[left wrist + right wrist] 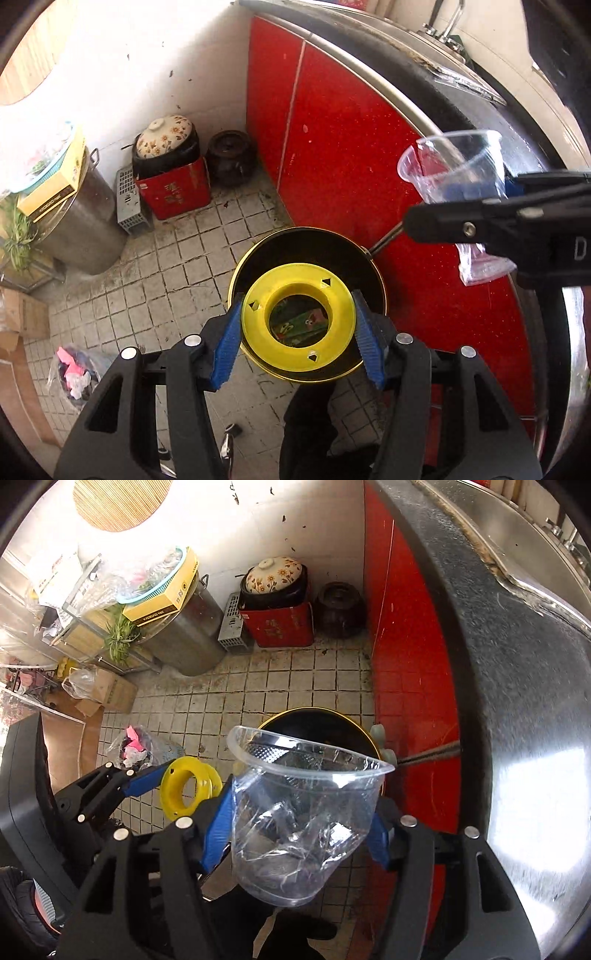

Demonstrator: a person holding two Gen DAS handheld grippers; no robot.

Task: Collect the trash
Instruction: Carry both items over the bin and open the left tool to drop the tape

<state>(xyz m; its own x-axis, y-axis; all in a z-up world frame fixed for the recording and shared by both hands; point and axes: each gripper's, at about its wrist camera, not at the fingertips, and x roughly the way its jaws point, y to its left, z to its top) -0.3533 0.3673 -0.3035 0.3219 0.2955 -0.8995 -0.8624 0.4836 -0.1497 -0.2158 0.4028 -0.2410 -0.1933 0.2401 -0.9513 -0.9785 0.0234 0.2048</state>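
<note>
Yellow plastic spool (298, 316), round with a wide centre hole and small arrow-shaped cut-outs on its flange, held flat-face-up directly over a black bin (306, 254) with a gold rim. Through the hole, a green printed wrapper (300, 324) lying inside the bin. Left gripper (297, 332) about half apart, blue ridged pads pressed against opposite edges of the spool's flange, clamping it. In the right wrist view, the same spool (184, 788) seen edge-on, just left of the bin (317, 723).

Clear plastic cup (301, 823), thin-walled, crumpled and creased along its sides, mouth tilted up and away, rim bent out of round. Right gripper (301, 840) roughly half apart, its blue pads flanking the cup's lower body on either side; left pad against the wall, right pad largely hidden behind the cup, so firmness of the grip unclear. Cup hanging over the near edge of the bin. From the left wrist view, the cup (456, 164) poking out past the right gripper (458, 192) in front of a red cabinet door (332, 155), with a scrap of clear plastic film (480, 267) dangling below.

Bin standing on a grimy tiled floor (177, 266) beside the cabinet.
</note>
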